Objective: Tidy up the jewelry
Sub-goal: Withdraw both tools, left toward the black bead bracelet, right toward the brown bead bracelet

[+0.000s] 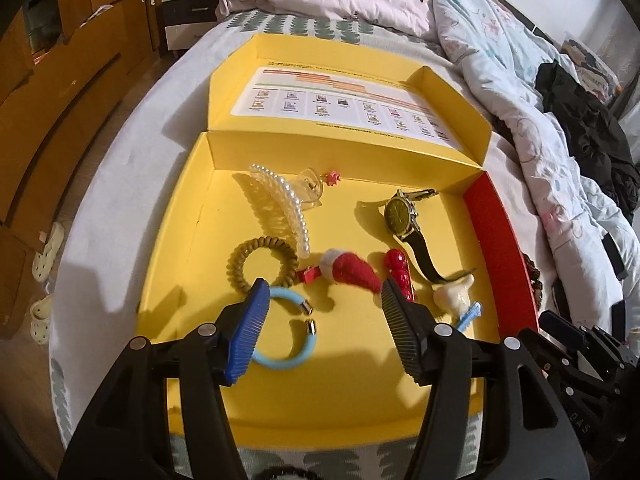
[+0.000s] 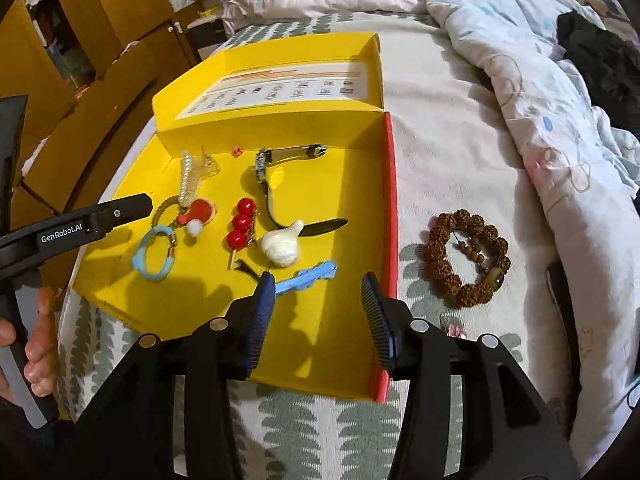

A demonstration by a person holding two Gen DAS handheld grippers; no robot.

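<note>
Jaws of both grippers parted, empty, above yellow box (image 2: 120,184); bead bracelet (image 2: 468,258) outside.

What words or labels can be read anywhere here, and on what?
"GenRobot.AI": white letters on the left gripper, its arm seen from the right wrist view.
"DAS": faint embossed letters on the right gripper's body, partly cut off.
Printed chart inside the box lid: too small to read.
</note>
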